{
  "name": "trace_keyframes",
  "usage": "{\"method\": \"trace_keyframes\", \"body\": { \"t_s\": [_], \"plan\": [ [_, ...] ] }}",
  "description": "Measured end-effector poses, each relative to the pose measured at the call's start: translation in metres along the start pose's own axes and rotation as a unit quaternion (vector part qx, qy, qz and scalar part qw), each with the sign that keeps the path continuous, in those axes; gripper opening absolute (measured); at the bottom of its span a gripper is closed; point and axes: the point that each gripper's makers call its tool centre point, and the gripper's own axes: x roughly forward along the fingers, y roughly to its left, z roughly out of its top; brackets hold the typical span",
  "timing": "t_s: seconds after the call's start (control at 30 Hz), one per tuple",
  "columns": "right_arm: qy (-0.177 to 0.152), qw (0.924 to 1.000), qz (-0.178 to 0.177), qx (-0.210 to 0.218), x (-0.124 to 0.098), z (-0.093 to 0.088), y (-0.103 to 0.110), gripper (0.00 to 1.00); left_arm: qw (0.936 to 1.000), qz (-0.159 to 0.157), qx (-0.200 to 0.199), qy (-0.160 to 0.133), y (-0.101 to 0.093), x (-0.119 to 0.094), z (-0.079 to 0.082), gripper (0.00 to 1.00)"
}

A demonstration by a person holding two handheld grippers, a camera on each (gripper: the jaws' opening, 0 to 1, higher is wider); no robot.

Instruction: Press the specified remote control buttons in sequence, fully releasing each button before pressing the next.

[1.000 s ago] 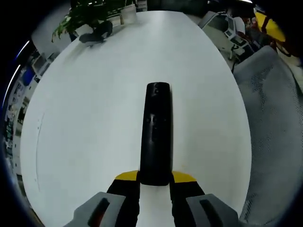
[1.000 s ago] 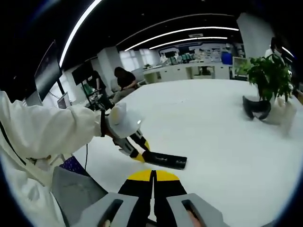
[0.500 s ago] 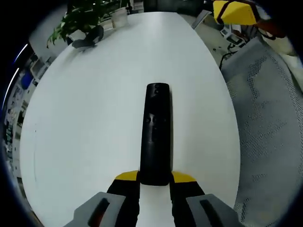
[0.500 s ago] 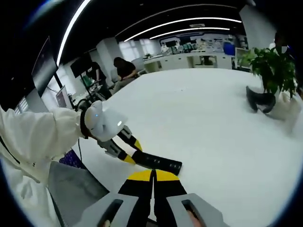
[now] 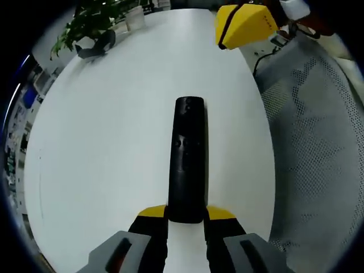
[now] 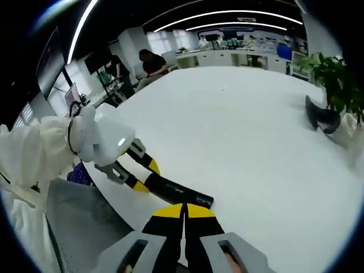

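So there's one black remote (image 5: 187, 160) lying flat on the big white table (image 5: 102, 148), and the left gripper (image 5: 186, 219) has its two yellow-tipped jaws clamped on the near end of it, one on each side. The left gripper view looks straight down the length of the remote, so you can make out a couple of small buttons partway along its top; the exact ones are too small to tell. That view also catches the yellow end of the right gripper (image 5: 244, 24) up top, above the far table edge, plus a grey mesh chair (image 5: 318, 148) along the side. The right gripper view gives the outside angle instead: a white-gloved hand (image 6: 99, 139) on a white sleeve (image 6: 34, 165) holding the left gripper, with the remote sticking out from it near the table edge. The right gripper (image 6: 184, 215) has its jaws pressed together with nothing between them, hovering just beside the remote's free end, not touching it as far as I can tell. One potted plant (image 6: 335, 85) at the far end, with one dark curved thing (image 6: 321, 116) beside it.
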Motion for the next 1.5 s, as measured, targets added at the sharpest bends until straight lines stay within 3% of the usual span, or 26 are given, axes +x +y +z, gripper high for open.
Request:
{"method": "trace_keyframes", "body": {
  "t_s": [0.23,0.43,0.73,1.5],
  "plan": [
    [0.032,0.9995,0.002,0.0,0.014,-0.013,-0.005,0.0,1.0,0.0,-0.008,-0.005,-0.015,-0.001,-0.002,0.22],
    [0.049,0.9985,0.006,0.025,0.023,-0.027,-0.006,0.0,0.9998,-0.004,-0.014,-0.016,-0.026,-0.003,-0.003,0.22],
    [0.074,0.9961,0.014,0.045,0.035,-0.041,-0.009,0.0,0.9999,-0.008,-0.008,-0.008,-0.028,-0.003,-0.002,0.22],
    [0.113,0.9928,-0.007,0.041,0.049,-0.045,-0.019,0.0,0.9997,-0.016,-0.01,-0.015,-0.027,-0.002,-0.002,0.22]
  ]
}}
